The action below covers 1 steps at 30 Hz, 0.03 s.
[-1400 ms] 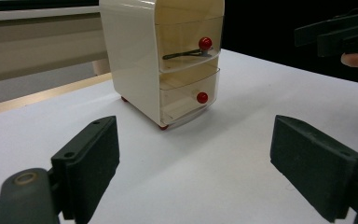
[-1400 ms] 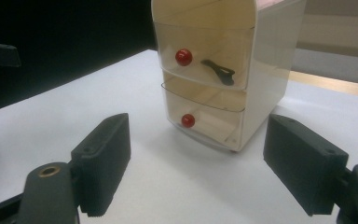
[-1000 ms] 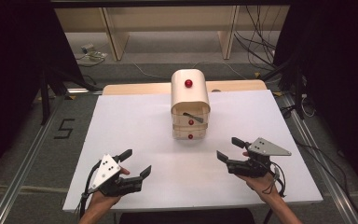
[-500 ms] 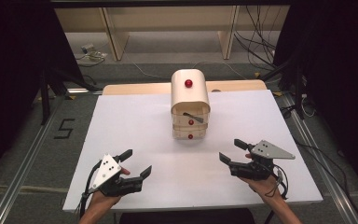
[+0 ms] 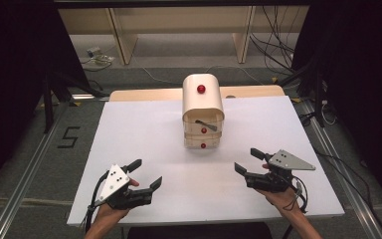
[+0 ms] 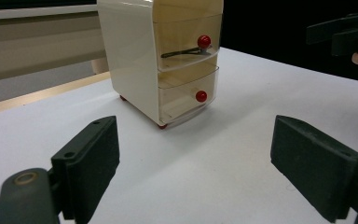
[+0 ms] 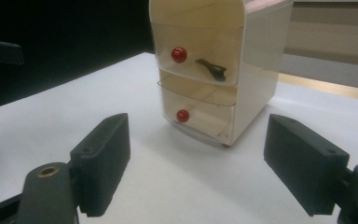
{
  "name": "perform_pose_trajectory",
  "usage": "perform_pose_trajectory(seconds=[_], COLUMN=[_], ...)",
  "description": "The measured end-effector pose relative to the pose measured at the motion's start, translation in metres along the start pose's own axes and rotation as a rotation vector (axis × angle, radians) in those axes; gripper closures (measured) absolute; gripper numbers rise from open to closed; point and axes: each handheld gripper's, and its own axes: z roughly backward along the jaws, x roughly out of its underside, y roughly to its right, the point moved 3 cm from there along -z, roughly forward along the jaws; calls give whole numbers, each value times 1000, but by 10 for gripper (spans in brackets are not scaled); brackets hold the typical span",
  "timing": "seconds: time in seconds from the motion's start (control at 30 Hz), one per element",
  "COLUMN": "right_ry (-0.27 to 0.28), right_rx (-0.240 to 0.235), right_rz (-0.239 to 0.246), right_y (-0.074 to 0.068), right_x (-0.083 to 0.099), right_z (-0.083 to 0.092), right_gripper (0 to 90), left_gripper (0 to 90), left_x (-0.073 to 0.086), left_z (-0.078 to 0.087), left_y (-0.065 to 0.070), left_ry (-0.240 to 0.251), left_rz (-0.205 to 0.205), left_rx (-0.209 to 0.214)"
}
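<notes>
A small cream drawer cabinet (image 5: 203,107) with red knobs stands at the middle of the white table (image 5: 129,129). Its clear middle drawer holds a dark hair clip (image 5: 207,123), which also lies behind the drawer front in the left gripper view (image 6: 181,52) and the right gripper view (image 7: 212,68). My left gripper (image 5: 148,172) rests open near the front left edge, its jaws wide apart and empty (image 6: 200,163). My right gripper (image 5: 245,159) is open at the front right, also empty (image 7: 200,163). Both point toward the cabinet from a distance.
The cabinet's drawers all look closed. A wooden board (image 5: 144,93) lies along the table's far edge. Shelving legs and cables sit on the floor behind. The other gripper shows at the edge of each gripper view: (image 6: 345,32), (image 7: 0,51).
The right gripper has drifted slightly to the right. The left gripper and the cabinet have not moved.
</notes>
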Motion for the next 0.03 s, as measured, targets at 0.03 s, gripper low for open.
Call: perform_pose_trajectory(seconds=[0.03], right_ry=[1], right_rx=[1], right_rz=[1], right_y=[1], right_x=[0], right_z=[0], right_gripper=[236], left_gripper=[153], left_x=[0], left_z=[0], left_y=[0], left_ry=[-1], left_rz=[-1], left_rx=[1])
